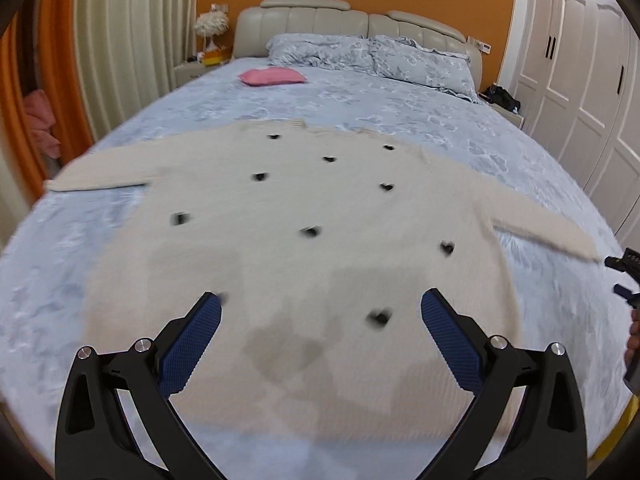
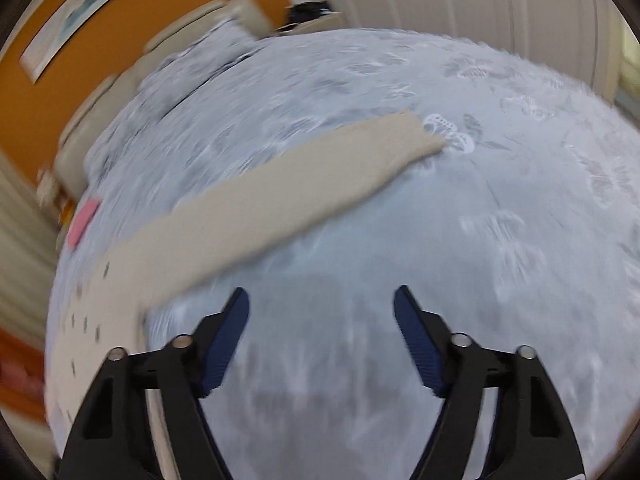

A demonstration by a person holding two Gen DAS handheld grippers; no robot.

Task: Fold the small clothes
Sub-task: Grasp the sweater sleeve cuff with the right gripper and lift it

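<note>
Cream sweater (image 1: 288,216) lies flat on the bed (image 1: 400,108), sleeves out. Left gripper (image 1: 320,316) hovers over its hem, right gripper (image 2: 322,312) beside a sleeve (image 2: 280,196); both jaws wide apart, holding nothing.

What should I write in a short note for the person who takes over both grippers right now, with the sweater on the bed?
Left gripper: open, empty, over the lower part of the beige sweater.
Right gripper: open, empty, over bare bedsheet, near the right sleeve.
Sweater lies flat on the bed, both sleeves spread outward. A pink folded item sits near the pillows.
Done: sweater laid out. Left: every fold, none begun yet; the sleeves probably come first.
</note>
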